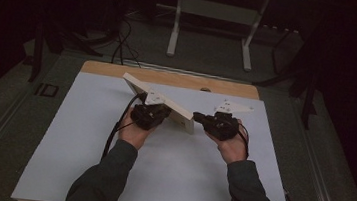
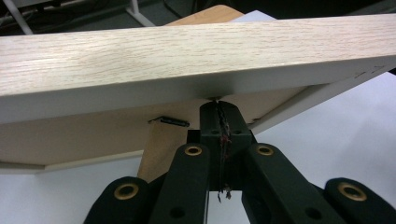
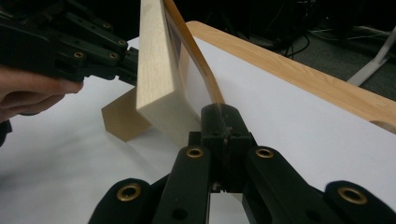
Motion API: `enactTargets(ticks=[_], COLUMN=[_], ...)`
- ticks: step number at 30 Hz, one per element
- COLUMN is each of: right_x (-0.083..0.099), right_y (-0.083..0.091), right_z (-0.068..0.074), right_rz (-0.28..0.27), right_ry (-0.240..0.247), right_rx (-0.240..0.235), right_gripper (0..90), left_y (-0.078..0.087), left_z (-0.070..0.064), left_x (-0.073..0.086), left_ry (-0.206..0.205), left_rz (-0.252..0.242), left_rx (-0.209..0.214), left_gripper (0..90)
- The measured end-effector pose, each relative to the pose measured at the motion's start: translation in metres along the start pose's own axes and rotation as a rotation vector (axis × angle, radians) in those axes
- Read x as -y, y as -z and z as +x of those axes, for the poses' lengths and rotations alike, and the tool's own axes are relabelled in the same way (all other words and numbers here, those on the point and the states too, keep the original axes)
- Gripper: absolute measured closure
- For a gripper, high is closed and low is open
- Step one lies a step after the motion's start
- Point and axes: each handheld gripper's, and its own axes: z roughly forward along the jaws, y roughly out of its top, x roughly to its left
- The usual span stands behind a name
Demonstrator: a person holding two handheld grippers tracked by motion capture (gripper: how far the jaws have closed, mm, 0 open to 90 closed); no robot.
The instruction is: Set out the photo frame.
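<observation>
A light wooden picture frame (image 1: pixel 159 100) stands tilted on the white sheet (image 1: pixel 158 174), propped on its back leg (image 3: pixel 122 122). My left gripper (image 1: pixel 167 112) is behind it; in the left gripper view its jaws are shut, tip (image 2: pixel 218 105) touching the frame's (image 2: pixel 187 51) lower back edge. A small black clip (image 2: pixel 171 122) sits on the frame's backing. My right gripper (image 1: pixel 196 116) is at the frame's near right corner. Its jaws are shut, with the tip (image 3: pixel 220 111) against the frame's (image 3: pixel 156 70) brown front rim. The left gripper (image 3: pixel 132 65) presses the frame's far side.
The white sheet covers a wooden table whose bare edge (image 1: pixel 169 77) shows at the back. Beyond it, on a dark floor, stand white table legs (image 1: pixel 174 29) and loose cables (image 1: pixel 121 44). Both sleeved forearms enter from the bottom.
</observation>
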Motion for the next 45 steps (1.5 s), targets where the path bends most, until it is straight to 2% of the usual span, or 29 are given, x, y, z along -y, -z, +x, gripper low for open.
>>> enactTargets(ticks=[7, 12, 13, 14, 15, 17, 20, 35, 40, 41, 45], right_x=[-0.01, -0.014, -0.014, -0.014, -0.014, -0.015, -0.014, -0.015, -0.017, -0.018, -0.019], right_y=[-0.011, -0.018, -0.018, -0.018, -0.019, -0.02, -0.022, -0.02, -0.019, -0.02, -0.02], right_z=[-0.002, 0.0, 0.0, 0.0, -0.001, -0.001, 0.0, 0.01, 0.017, 0.022, 0.028], right_rz=[0.001, 0.018, 0.02, 0.02, 0.022, 0.023, 0.028, 0.077, 0.095, 0.105, 0.11], right_ry=[-0.007, 0.002, 0.003, 0.003, 0.004, -0.001, -0.006, 0.035, 0.07, 0.093, 0.112], right_rx=[-0.01, -0.018, -0.019, -0.019, -0.021, -0.024, -0.053, -0.109, -0.13, -0.147, -0.165], right_gripper=[90.0, 90.0, 90.0, 90.0, 90.0, 90.0, 90.0, 90.0, 90.0, 90.0, 90.0], left_y=[0.0, 0.003, 0.005, 0.005, 0.006, 0.006, 0.004, -0.001, -0.001, -0.002, -0.002], left_z=[0.002, 0.014, 0.019, 0.019, 0.025, 0.026, 0.023, 0.016, 0.016, 0.016, 0.014], left_x=[0.001, 0.003, 0.005, 0.005, 0.005, 0.005, 0.004, 0.004, 0.002, 0.002, 0.001], left_ry=[0.002, 0.046, 0.068, 0.068, 0.098, 0.102, 0.097, 0.082, 0.072, 0.068, 0.065], left_rz=[0.001, -0.003, -0.008, -0.008, -0.008, -0.005, -0.003, 0.01, 0.017, 0.019, 0.014], left_rx=[-0.005, -0.033, -0.045, -0.045, -0.046, -0.046, -0.045, -0.021, -0.014, -0.009, -0.005], left_gripper=[90.0, 90.0, 90.0, 90.0, 90.0, 90.0, 90.0, 90.0, 90.0, 90.0, 90.0])
